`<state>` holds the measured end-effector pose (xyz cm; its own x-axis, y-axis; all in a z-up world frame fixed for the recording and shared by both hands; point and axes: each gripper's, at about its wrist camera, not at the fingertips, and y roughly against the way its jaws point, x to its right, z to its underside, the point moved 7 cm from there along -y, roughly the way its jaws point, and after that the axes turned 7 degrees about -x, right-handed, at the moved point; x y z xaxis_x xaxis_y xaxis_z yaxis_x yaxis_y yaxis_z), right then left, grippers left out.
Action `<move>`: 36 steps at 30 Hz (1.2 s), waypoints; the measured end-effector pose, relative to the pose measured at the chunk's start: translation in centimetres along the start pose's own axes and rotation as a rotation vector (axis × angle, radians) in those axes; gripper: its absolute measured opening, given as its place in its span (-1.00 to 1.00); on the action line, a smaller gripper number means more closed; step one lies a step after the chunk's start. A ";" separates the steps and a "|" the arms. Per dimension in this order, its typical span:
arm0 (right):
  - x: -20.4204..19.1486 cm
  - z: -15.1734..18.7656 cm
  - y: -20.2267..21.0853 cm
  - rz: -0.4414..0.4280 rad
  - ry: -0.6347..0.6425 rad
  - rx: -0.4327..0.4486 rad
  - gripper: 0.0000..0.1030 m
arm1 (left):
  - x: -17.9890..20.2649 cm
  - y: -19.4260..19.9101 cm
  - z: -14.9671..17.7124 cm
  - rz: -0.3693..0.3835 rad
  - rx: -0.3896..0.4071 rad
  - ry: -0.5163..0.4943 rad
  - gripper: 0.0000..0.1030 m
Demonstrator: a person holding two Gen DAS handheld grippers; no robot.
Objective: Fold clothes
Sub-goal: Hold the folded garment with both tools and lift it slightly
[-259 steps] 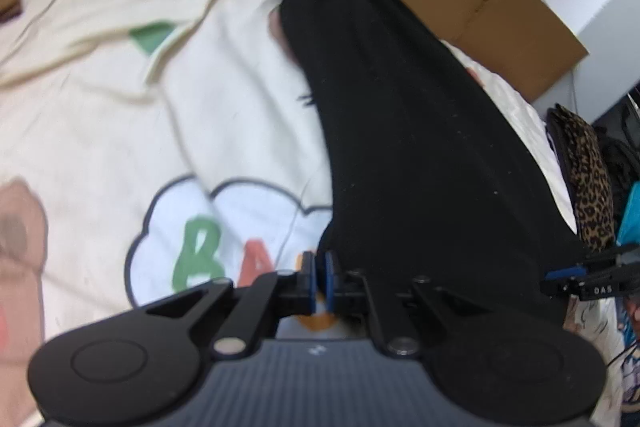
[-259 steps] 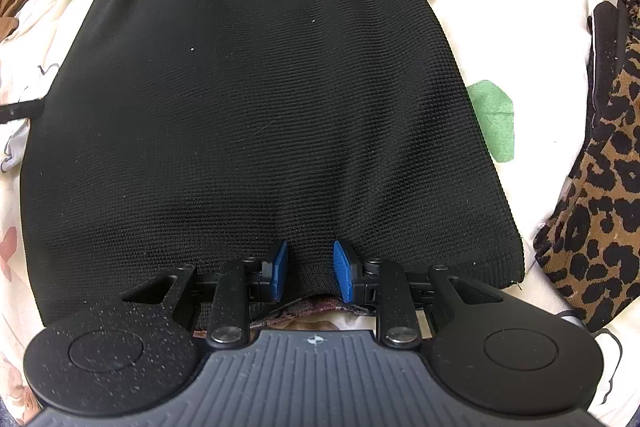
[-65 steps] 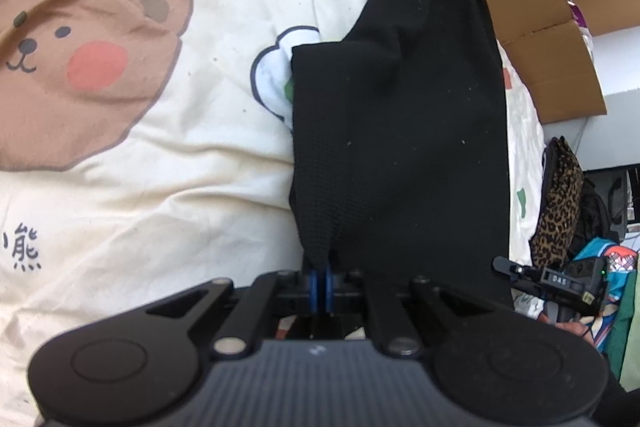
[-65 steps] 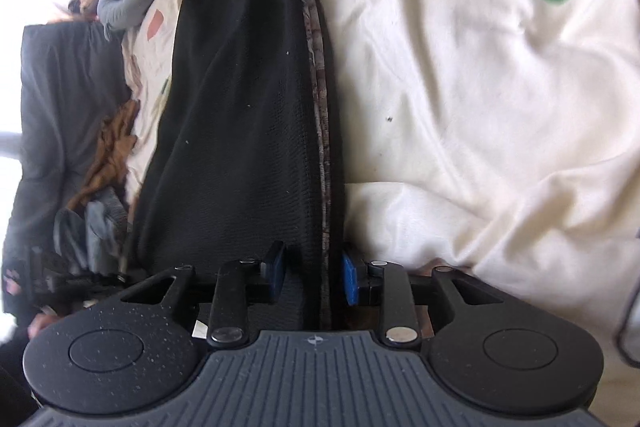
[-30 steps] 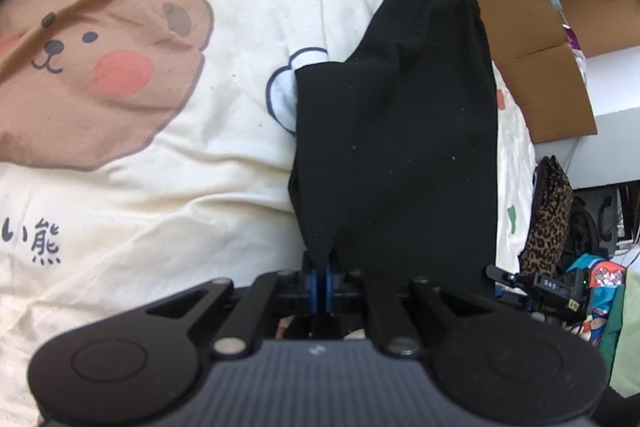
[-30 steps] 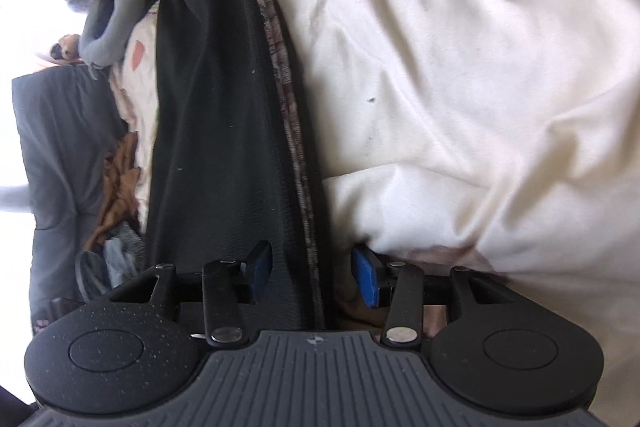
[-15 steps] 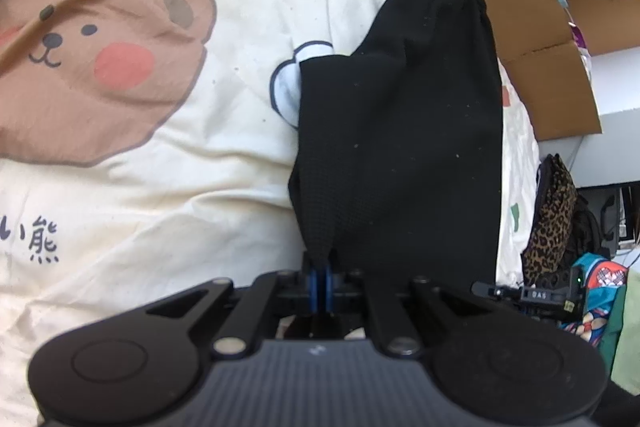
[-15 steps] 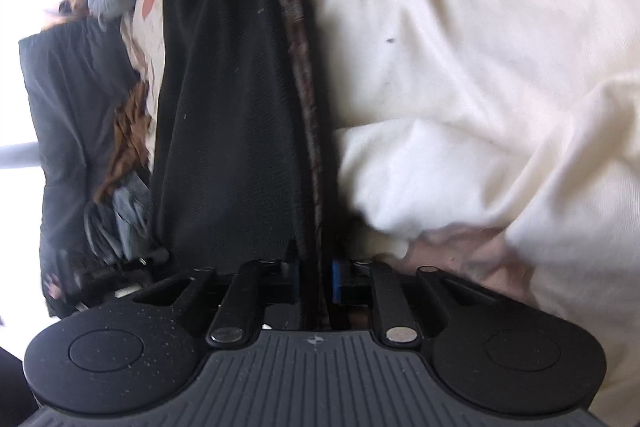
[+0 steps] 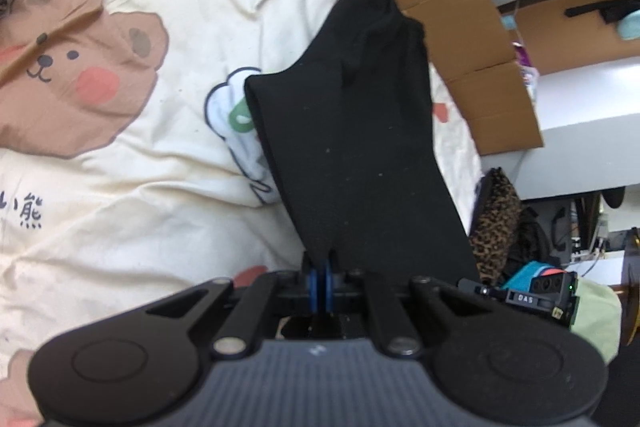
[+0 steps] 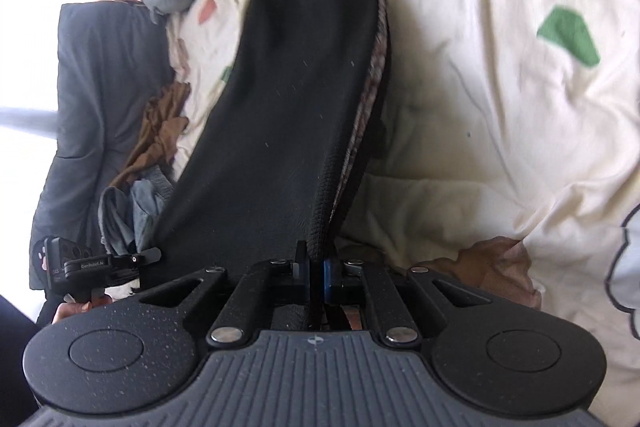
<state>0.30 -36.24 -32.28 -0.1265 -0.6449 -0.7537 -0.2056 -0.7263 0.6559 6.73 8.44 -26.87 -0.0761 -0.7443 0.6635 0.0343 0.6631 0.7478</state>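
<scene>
- The sheet (image 9: 168,187), cream with a bear print, spreads over the whole work surface; every place below is given from it.
- The garment (image 9: 360,131), a black knit piece, stretches above the sheet. Its far gathered end rests on the sheet near the cardboard, and its near end is lifted clear by both tongs. Part of it looks doubled lengthwise: a patterned lining edge runs along one side in the right view.
- Progress, as I judge it: the fold is in hand, not finished. The cloth is held taut between two grips and has yet to be laid flat on the sheet. Further folds may remain.
- Cardboard (image 9: 452,7), flattened, lies past the sheet's far edge. I see nothing in it, and no bin or basket is plainly shown.
- A leopard-print piece (image 9: 496,219) sits off the sheet's side. Other clothes (image 10: 160,143) are heaped beyond the opposite side.
- The left gripper (image 9: 320,277) is pinched tight on the garment's near edge, pads nearly meeting.
- The right gripper (image 10: 316,273) is likewise clamped on the garment's hem, with only cloth between its pads.
</scene>
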 end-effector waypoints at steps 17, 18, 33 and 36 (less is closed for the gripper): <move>-4.0 5.4 7.9 0.018 0.142 -0.049 -0.93 | 2.4 4.6 8.4 0.065 -0.010 0.010 -0.93; -4.0 5.5 8.1 0.018 0.141 -0.048 -0.93 | 2.4 4.5 8.8 0.068 -0.012 0.013 -0.93; -1.0 5.5 5.8 0.020 0.034 -0.039 -0.93 | -0.6 1.0 8.0 0.070 -0.040 0.102 -0.92; -0.4 4.9 5.3 0.019 0.018 -0.041 -0.93 | -0.9 0.7 7.0 0.086 -0.032 0.114 -0.92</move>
<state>-5.52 -38.66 -28.71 -0.1128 -0.6623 -0.7407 -0.1629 -0.7231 0.6713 -0.19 10.13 -27.05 0.0420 -0.6903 0.7223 0.0672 0.7232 0.6873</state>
